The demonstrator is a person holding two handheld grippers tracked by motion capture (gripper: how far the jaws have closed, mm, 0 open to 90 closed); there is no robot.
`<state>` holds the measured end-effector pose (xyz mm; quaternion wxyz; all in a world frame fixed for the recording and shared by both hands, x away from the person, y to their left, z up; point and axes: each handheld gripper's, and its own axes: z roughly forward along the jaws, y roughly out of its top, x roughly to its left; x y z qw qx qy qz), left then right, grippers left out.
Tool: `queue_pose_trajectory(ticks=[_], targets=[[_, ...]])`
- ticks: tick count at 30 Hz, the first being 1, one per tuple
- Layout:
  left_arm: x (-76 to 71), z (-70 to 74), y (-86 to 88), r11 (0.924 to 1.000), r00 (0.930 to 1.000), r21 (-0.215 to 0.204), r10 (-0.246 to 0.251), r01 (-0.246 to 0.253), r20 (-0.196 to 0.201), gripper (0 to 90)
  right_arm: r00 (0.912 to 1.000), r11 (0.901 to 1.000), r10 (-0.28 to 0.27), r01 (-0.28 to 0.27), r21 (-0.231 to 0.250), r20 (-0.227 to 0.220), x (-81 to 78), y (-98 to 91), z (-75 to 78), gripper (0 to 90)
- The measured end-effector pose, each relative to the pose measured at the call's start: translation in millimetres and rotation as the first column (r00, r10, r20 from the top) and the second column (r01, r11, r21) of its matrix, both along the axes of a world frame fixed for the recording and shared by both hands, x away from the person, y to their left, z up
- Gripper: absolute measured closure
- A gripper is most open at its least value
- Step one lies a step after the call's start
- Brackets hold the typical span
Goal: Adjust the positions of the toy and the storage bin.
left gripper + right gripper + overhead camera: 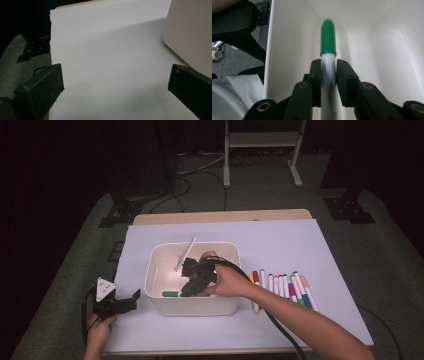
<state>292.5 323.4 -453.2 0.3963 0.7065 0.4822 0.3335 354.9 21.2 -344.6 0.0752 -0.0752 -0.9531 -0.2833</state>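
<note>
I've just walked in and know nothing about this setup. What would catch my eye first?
Most striking is the white bin in the middle of the table, with the right gripper reaching inside it, its jaws around a green-capped marker. Just right of the bin lies a row of coloured markers. The left gripper rests open on the paper at the bin's left.

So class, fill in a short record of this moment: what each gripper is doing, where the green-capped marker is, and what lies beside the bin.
Right gripper: inside the white bin, jaws around the green-capped marker
Left gripper: open, holding nothing, left of the bin over the white sheet
Also in bin: a white marker leaning on the back wall
Beside bin: row of markers, on its right
</note>
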Motion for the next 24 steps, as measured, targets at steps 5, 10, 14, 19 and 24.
queue_pose_trajectory(ticks=[5,10,14,19,24], targets=[[0.1,0.1,0.2,1.0,1.0,-0.003,0.0,0.0,-0.001,0.0,0.9995,0.9997,-0.02,0.02,0.015,0.023,0.1,-5.0,8.1,65.6],[-0.1,-0.1,0.1,1.0,1.0,-0.003,0.001,-0.001,0.001,0.0,0.9969,0.9949,-0.069,0.066,0.077,0.039,0.3,-29.8,27.2,61.8],[-0.2,-0.1,-0.2,1.0,1.0,0.001,0.0,0.0,0.002,0.0,0.9895,0.9824,-0.134,0.125,0.139,0.056,-3.5,-62.5,44.1,57.6],[-0.5,0.0,-0.2,1.0,1.0,0.007,0.001,-0.001,0.003,0.0,0.9721,0.9573,-0.219,0.197,0.212,0.085,-11.3,-113.9,57.5,51.8],[-0.7,0.0,-0.6,0.9999,1.0,0.011,0.001,-0.001,0.007,0.0,0.9376,0.9177,-0.338,0.309,0.25,0.082,-19.7,-170.7,57.4,48.4]])
